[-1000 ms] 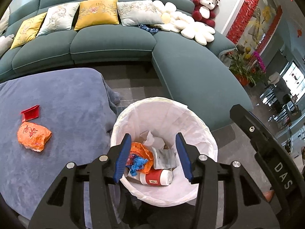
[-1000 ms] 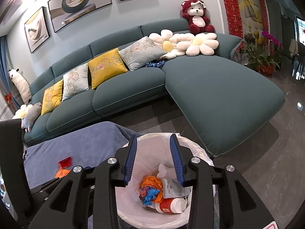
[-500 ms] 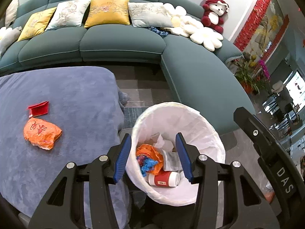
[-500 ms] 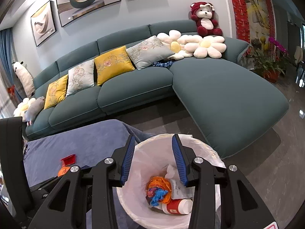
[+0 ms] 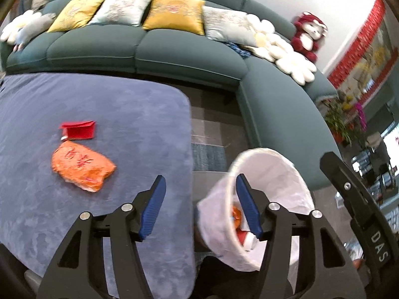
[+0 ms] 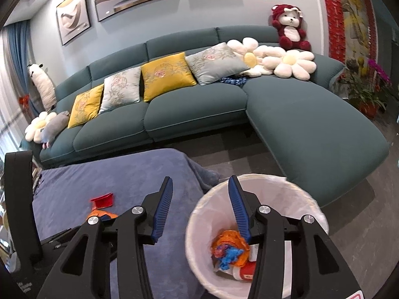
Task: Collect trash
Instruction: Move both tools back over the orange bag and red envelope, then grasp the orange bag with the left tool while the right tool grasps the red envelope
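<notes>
An orange crumpled wrapper (image 5: 82, 165) and a red packet (image 5: 79, 130) lie on the blue-covered table (image 5: 139, 114). A white-lined trash bin (image 5: 269, 169) stands on the floor at the table's right edge and holds an orange and blue wrapper (image 6: 228, 250) and a red and white cup (image 6: 245, 271). My left gripper (image 5: 199, 205) is open and empty over the table's right edge. My right gripper (image 6: 199, 205) is open and empty between table and bin (image 6: 294, 199). In the right wrist view the red packet (image 6: 102, 200) shows, and the orange wrapper (image 6: 101, 214) is partly hidden.
A teal corner sofa (image 6: 311, 124) with cushions and plush toys curves behind and to the right of the table. Potted flowers (image 6: 369, 92) stand at the far right. Bare tiled floor (image 5: 217, 129) lies between table and sofa.
Both grippers have swung left, away from above the bin toward the table. The orange wrapper and red packet now sit nearer the left gripper. Both stay open and empty.
</notes>
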{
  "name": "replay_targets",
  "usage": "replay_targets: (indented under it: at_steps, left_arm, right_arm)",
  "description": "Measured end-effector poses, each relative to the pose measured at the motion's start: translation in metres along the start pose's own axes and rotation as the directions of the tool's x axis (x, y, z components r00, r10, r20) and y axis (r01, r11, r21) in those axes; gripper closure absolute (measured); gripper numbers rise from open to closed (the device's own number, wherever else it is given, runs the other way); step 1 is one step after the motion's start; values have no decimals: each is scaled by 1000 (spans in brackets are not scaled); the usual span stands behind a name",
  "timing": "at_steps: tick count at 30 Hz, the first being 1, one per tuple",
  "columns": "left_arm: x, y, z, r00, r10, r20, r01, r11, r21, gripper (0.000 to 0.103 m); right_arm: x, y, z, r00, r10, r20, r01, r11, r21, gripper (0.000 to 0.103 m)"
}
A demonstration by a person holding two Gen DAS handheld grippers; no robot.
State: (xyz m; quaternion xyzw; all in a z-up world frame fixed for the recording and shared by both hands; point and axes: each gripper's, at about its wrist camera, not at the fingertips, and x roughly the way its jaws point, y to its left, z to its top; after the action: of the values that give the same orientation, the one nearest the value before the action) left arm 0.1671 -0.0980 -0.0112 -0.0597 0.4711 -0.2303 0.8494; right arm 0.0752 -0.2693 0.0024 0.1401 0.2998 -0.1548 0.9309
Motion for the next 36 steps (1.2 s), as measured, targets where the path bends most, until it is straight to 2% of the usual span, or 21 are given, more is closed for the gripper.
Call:
replay_targets:
  at_steps: [2,5,7,12,19,26,30,33,35,36]
  left_arm:
    - [1,17,2,1000,26,4,-26,999,-34,41]
    - [5,45,2,998,63,-1,-63,994,-86,40]
    - [10,67,1,995,98,-14,-99,986,-133,33]
    - [26,124,-3,983,170,-67,-182,951,-248,32]
    - [49,182,-8,969,204,-139,-242,890,-387,32]
    - [81,218,-10,963,173,-208,-257,828,-499,32]
    - [99,223,-6,960,158,-230,-258,820,-511,32]
    - [109,224,-3,960,150,-238,-254,825,-504,34]
    - [113,224,0,960,142,-242,-248,832,-497,43]
    - [115,224,1,962,128,-242,-236,837,-494,52]
  right_arm:
    - [6,13,-3,1000,12,-13,-12,1000,-14,57]
    - [15,28,-6,999,27,-32,-28,999,-32,57]
    - [23,39,-10,998,38,-50,-40,998,-42,56]
    - [44,64,-19,994,60,-95,-66,996,-63,56]
    - [82,99,-32,982,88,-169,-106,989,-99,56]
    - [115,129,-42,968,110,-225,-140,982,-125,56]
    - [132,138,-47,962,115,-248,-152,979,-134,56]
    - [143,142,-48,958,116,-262,-156,979,-135,56]
    - [149,144,-48,956,118,-270,-158,978,-134,56]
    - [153,145,-48,954,118,-275,-160,978,-135,56]
